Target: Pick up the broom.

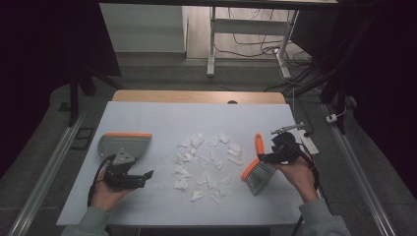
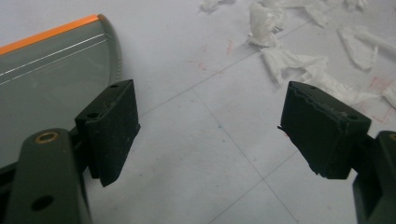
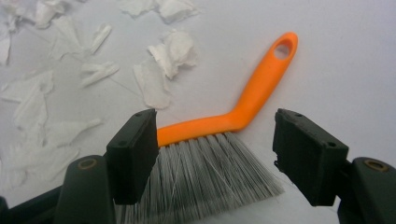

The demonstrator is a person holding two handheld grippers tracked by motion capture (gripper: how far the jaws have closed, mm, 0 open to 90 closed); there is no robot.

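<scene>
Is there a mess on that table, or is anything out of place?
Yes. Torn white paper scraps lie scattered across the middle of the white table, between the grey dustpan on the left and the orange hand brush on the right. Nothing is swept up yet; both tools are open, holding nothing.

Black tongs, trailing cables, grey-green sleeves

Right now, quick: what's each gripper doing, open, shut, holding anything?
Left gripper: open, holding nothing, beside the dustpan.
Right gripper: open, jaws either side of the brush, not clamped on it.
</scene>
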